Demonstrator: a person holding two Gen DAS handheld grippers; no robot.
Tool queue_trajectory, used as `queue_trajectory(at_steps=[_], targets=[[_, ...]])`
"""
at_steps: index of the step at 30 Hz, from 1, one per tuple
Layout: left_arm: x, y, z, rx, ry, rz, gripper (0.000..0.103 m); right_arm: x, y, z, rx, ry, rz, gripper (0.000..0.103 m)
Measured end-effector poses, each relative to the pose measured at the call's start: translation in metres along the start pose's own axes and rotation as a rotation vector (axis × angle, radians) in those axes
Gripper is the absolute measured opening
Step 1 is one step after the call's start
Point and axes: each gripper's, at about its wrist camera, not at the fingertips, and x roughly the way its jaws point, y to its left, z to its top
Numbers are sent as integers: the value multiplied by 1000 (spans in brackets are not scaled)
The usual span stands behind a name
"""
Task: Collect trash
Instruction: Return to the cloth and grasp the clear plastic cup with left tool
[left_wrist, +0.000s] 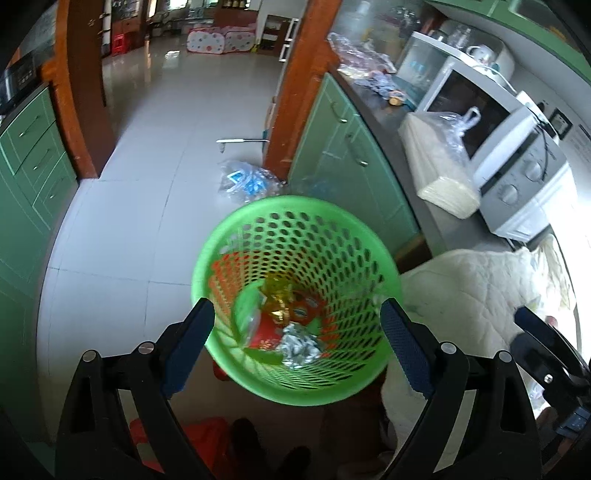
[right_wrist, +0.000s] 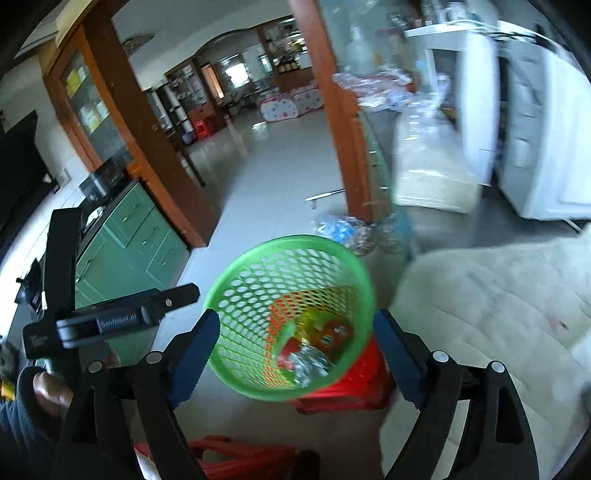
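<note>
A green perforated waste basket (left_wrist: 295, 236) stands below me, seen from above; it also shows in the right wrist view (right_wrist: 258, 280). Inside lie a crumpled silver foil ball (left_wrist: 301, 345), a gold wrapper (left_wrist: 279, 299) and red and orange packets; the foil shows in the right wrist view (right_wrist: 310, 365). My left gripper (left_wrist: 297, 341) is open and empty above the basket. My right gripper (right_wrist: 295, 350) is open and empty above the same basket. The left gripper's body (right_wrist: 110, 321) shows at the left of the right wrist view.
A clear plastic bag (left_wrist: 245, 181) lies on the tiled floor beyond the basket. Green cabinets (left_wrist: 343, 155) carry a counter with a microwave (left_wrist: 491, 136) and a bagged stack (left_wrist: 439, 162). A cream quilted cloth (left_wrist: 472, 295) lies at right. A red stool (right_wrist: 347, 391) stands under the basket.
</note>
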Motion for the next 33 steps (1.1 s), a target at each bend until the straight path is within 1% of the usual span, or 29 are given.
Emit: queue_trajectory(at_steps=[3, 10, 14, 18, 24, 28, 30, 33], targets=[[-3, -18, -3, 19, -3, -18, 91, -28, -20, -13, 19, -22, -54, 85], [-10, -61, -21, 74, -1, -72, 92, -91, -58, -52, 52, -53, -156, 86], [-11, -83, -31, 105, 9, -95, 92, -121, -76, -78, 40, -58, -247, 86], [-10, -107, -43, 132, 28, -124, 93, -147, -103, -106, 72, -41, -322, 86], [-4, -149, -59, 200, 62, -159, 93, -168, -142, -143, 154, -12, -351, 86], [-2, -177, -68, 252, 83, -186, 93, -168, -156, -156, 198, 10, -333, 80], [-1, -191, -74, 283, 92, -196, 93, -166, -160, -160, 212, 16, -323, 75], [-1, -210, -80, 323, 100, -218, 93, -164, -161, -162, 221, 14, -298, 73]])
